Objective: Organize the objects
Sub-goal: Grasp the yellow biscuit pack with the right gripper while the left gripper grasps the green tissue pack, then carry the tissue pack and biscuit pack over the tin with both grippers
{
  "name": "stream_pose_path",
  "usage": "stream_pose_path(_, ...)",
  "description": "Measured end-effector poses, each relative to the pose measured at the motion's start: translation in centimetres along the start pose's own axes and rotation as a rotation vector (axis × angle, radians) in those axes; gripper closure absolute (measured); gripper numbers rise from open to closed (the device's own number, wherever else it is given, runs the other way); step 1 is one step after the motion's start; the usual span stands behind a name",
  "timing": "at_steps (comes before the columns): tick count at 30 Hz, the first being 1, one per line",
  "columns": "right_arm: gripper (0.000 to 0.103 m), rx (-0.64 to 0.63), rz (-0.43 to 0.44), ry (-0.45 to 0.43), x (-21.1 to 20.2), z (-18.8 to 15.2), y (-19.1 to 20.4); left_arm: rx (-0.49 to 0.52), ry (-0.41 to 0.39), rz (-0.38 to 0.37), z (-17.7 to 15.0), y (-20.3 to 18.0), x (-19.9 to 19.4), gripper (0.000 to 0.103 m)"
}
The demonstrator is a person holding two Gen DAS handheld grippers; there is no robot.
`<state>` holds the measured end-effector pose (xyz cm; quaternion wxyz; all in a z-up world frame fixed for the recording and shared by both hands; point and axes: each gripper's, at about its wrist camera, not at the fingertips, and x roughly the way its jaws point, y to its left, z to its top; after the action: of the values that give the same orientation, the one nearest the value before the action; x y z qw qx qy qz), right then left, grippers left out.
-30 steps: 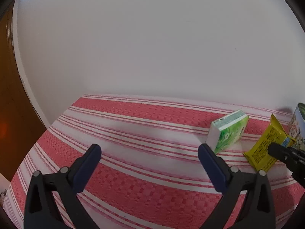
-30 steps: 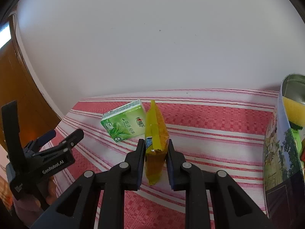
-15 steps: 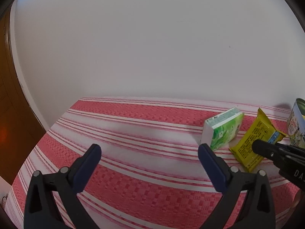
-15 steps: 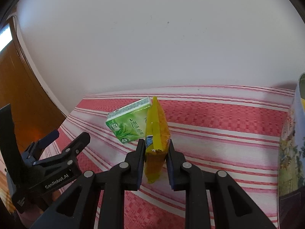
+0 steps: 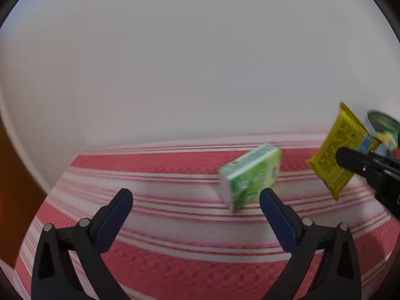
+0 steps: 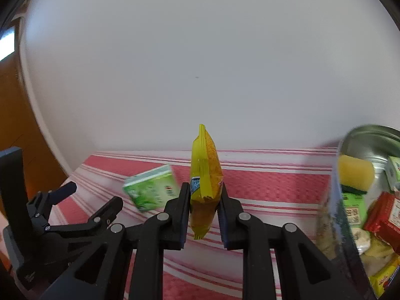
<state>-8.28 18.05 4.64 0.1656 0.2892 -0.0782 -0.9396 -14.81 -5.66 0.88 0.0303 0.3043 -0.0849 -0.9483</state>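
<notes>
My right gripper (image 6: 203,190) is shut on a yellow snack packet (image 6: 205,172), held upright and lifted off the red-and-white striped cloth (image 6: 262,190). The same yellow packet (image 5: 333,152) shows at the right of the left wrist view, clamped by the right gripper (image 5: 350,158). A green tissue pack (image 5: 250,177) lies on the cloth just ahead of my left gripper (image 5: 196,198), whose jaws stand open with nothing between them. In the right wrist view the green tissue pack (image 6: 151,191) lies left of the packet, with the left gripper (image 6: 92,196) near it.
A metal tin (image 6: 372,137) at the right edge holds a yellow sponge (image 6: 355,172), a red packet (image 6: 385,215) and several other small items. A white wall rises behind the table. A brown wooden door (image 6: 12,130) stands at the left.
The right gripper has lifted the yellow packet off the cloth and swung toward the tin, whose inside now shows. The left gripper has moved closer to the green tissue pack.
</notes>
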Motion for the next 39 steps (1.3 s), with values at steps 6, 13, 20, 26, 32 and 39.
stream_pose_path(6,0.081,0.033,0.000,0.033,1.7,0.0,-0.6,0.113,0.049,-0.117,1.3,-1.9,2.7,0.000)
stream_pose_path(13,0.080,0.028,-0.003,0.042,0.7,-0.9,-0.2,0.134,0.133,-0.152,2.6,-3.6,5.8,0.046)
stream_pose_path(20,0.080,0.025,-0.005,0.036,0.2,-1.0,-0.1,0.034,0.155,-0.168,2.3,-2.0,5.5,0.079)
stream_pose_path(26,0.080,0.008,-0.011,0.003,-0.3,-1.1,0.7,-0.108,0.102,-0.099,1.4,0.3,3.1,0.079)
stream_pose_path(32,0.080,-0.036,-0.031,-0.044,-1.1,-0.9,1.9,-0.197,0.091,-0.015,-0.5,0.7,-0.1,0.079)
stream_pose_path(39,0.080,-0.111,-0.062,-0.126,-2.9,-1.0,3.6,-0.187,0.046,0.031,-1.8,-0.2,-3.2,0.079)
